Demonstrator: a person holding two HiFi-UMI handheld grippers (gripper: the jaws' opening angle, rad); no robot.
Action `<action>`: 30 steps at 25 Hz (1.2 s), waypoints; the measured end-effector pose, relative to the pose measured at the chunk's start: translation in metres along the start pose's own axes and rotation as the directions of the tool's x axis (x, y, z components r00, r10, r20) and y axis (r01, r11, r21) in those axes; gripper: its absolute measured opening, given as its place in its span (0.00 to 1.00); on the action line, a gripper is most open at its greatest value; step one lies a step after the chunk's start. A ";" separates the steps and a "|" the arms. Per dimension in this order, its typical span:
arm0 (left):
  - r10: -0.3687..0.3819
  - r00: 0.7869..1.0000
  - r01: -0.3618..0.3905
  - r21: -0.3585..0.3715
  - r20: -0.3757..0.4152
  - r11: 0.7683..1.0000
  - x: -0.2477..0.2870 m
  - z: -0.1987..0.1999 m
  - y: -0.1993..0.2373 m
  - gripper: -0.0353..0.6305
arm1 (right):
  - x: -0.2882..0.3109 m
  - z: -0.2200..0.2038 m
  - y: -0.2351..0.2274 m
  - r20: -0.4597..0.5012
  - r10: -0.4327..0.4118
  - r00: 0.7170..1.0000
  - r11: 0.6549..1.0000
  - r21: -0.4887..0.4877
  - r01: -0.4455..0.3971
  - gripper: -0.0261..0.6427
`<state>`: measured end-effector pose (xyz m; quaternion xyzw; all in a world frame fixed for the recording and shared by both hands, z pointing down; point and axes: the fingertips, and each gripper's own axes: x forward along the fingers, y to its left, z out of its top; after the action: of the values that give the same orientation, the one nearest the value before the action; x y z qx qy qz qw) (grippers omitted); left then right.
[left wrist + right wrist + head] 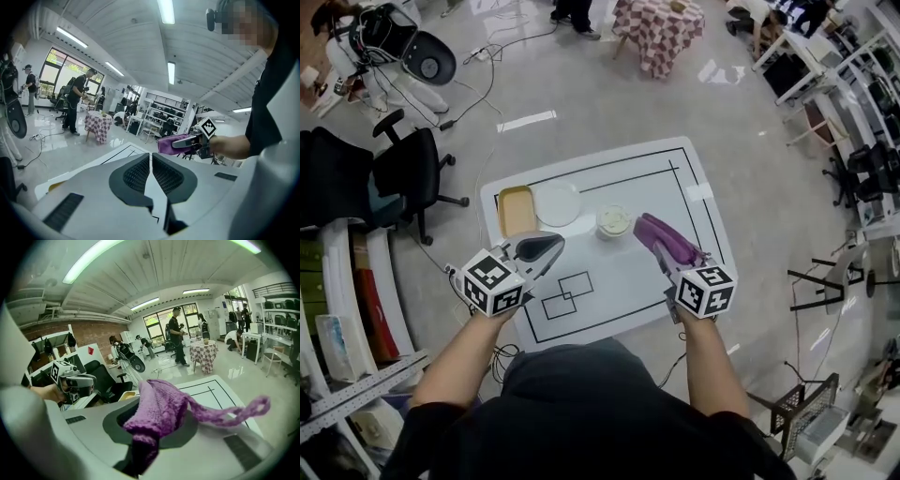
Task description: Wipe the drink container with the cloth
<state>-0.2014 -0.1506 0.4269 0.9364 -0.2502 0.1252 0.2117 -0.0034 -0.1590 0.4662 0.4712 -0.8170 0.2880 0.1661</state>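
Observation:
A small round drink container (613, 221) with a pale top stands on the white table (619, 281), just past both grippers. My right gripper (649, 231) is shut on a purple knitted cloth (666, 241), which drapes over its jaws, with one strand trailing to the right (234, 414). The cloth hides the right gripper's fingertips (157, 408). My left gripper (553, 244) hovers left of the container, shut, with nothing between its jaws (151, 159). In the left gripper view the cloth (174, 142) shows in the other gripper.
A yellow rectangular tray (517, 210) and a white round disc (557, 202) lie at the table's far left. Black rectangles are drawn on the near part of the table (567, 292). An office chair (412, 173) stands to the left, and people and a checkered table (658, 30) are beyond.

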 end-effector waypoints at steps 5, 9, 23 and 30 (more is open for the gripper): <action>0.019 1.000 -0.019 -0.006 -0.021 1.000 0.029 -0.009 0.005 0.09 | 0.008 -0.004 -0.029 -0.025 0.012 1.000 1.000 0.002 -0.012 0.17; 0.040 0.999 -0.040 -0.006 -0.019 0.999 0.046 -0.009 0.010 0.09 | 0.015 -0.003 -0.048 -0.038 0.021 0.999 1.000 -0.004 -0.021 0.17; 0.030 0.991 -0.011 0.141 -0.133 0.990 0.112 -0.045 0.019 0.39 | 0.034 0.023 -0.047 -0.022 0.158 0.987 0.986 -0.050 -0.159 0.17; 0.050 0.974 0.011 0.270 -0.220 0.963 0.160 -0.075 0.030 0.60 | 0.062 0.027 -0.010 -0.054 0.343 0.938 0.933 -0.096 -0.347 0.17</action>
<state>-0.0917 -0.2063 0.5570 0.9338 -0.2145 0.2650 0.1083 -0.0255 -0.2215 0.4817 0.3061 -0.8976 0.2785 0.1521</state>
